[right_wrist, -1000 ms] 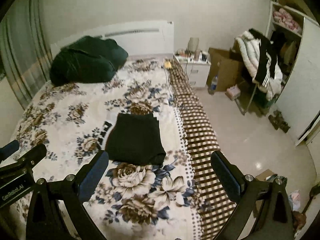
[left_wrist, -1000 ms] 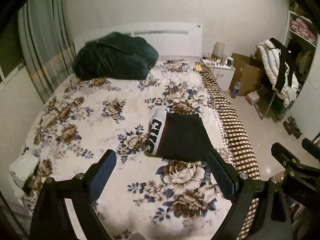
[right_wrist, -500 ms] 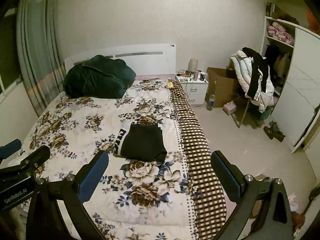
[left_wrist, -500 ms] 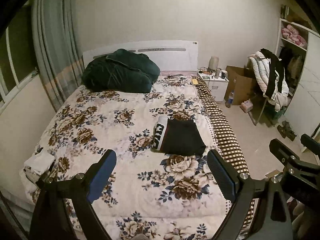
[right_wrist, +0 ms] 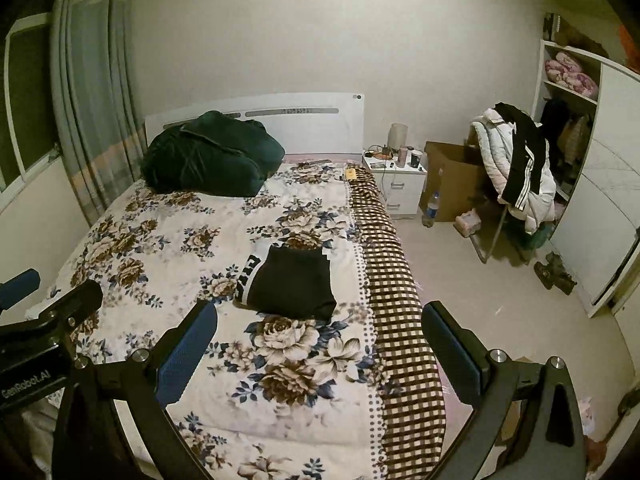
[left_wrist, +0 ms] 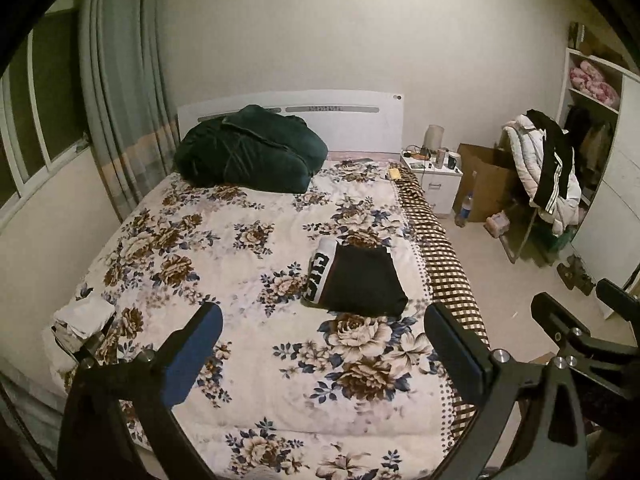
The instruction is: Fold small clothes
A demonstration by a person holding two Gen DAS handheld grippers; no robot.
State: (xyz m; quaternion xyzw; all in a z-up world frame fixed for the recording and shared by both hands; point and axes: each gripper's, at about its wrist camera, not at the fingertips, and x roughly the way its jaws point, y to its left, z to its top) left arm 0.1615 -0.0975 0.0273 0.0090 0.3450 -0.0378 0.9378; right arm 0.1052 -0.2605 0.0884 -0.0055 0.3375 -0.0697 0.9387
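A folded black garment (left_wrist: 360, 280) with a white lettered waistband lies flat on the floral bedspread (left_wrist: 224, 264), toward the bed's right side. It also shows in the right wrist view as the same black garment (right_wrist: 294, 284). My left gripper (left_wrist: 320, 316) hangs well back from it, above the near part of the bed. Its jaws are opening, with nothing between them. My right gripper (right_wrist: 320, 308) is open and empty, equally far back, over the bed's right edge.
A dark green bundle (left_wrist: 248, 156) sits at the headboard. White clothes (left_wrist: 84, 316) lie at the bed's left edge. A checked blanket (right_wrist: 392, 288) runs along the right side. A nightstand (right_wrist: 400, 184), a cardboard box (right_wrist: 452, 176), a jacket-draped chair (right_wrist: 516, 172) and a wardrobe (right_wrist: 600, 200) stand to the right.
Both grippers have drawn back and up from the bed, so the folded garment looks smaller and farther away. The left jaws stand slightly wider.
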